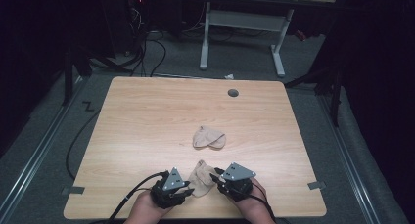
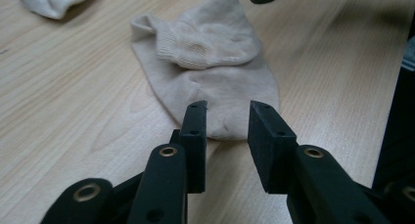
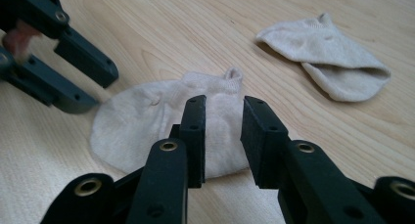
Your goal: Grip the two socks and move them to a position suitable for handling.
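Note:
A beige ankle sock (image 1: 199,177) lies flat near the table's front edge, between my two grippers. My left gripper (image 1: 187,188) is at its left edge and my right gripper (image 1: 216,177) at its right edge. In the left gripper view the sock (image 2: 215,72) lies just beyond the open jaws (image 2: 227,111), its cuff folded over. In the right gripper view the same sock (image 3: 142,116) spreads under and past the open jaws (image 3: 224,106), with the left gripper (image 3: 73,62) at its far side. Nothing is held between either pair. A second, folded beige sock (image 1: 209,138) lies farther back at mid-table.
The wooden table (image 1: 147,116) has a round cable hole (image 1: 233,93) near its back edge. Cables trail from the grippers over the front edge. A white-legged desk (image 1: 242,23) stands on the floor beyond. The second sock (image 3: 328,57) is apart from the near one.

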Demonstrator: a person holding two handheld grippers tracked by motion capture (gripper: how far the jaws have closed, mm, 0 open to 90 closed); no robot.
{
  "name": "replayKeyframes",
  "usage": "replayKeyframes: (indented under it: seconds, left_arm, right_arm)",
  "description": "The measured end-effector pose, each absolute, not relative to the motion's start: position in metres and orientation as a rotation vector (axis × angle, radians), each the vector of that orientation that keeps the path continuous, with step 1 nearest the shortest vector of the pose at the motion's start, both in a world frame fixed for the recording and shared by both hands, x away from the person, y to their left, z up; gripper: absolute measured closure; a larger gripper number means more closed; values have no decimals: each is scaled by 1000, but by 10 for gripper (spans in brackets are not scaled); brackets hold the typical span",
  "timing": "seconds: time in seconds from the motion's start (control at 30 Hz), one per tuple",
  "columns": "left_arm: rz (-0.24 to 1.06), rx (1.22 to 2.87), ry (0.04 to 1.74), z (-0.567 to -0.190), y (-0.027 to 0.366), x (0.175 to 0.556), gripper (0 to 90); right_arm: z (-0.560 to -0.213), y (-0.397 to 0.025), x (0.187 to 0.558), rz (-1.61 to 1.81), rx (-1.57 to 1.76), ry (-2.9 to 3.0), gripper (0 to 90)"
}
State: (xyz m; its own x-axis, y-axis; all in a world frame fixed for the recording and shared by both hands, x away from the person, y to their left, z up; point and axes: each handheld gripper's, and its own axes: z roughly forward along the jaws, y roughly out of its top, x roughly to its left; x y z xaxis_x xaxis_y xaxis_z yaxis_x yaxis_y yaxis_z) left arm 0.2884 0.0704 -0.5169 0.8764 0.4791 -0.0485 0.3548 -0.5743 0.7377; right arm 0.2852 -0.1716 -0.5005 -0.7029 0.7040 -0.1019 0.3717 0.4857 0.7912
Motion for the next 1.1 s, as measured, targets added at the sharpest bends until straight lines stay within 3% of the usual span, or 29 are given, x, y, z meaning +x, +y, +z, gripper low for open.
replayKeyframes:
  seconds: [0.7,0.9,1.1]
  left_arm:
    - [216,2298,553,-524,56,285,717]
    - [208,2301,555,-524,57,285,720]
    - [202,2303,564,-523,60,288,727]
  right_arm:
    - [-523,-148,289,1017,843,2479,685]
    - [-523,-148,289,988,856,2475,814]
    - [-517,-152,288,1004,864,2431,852]
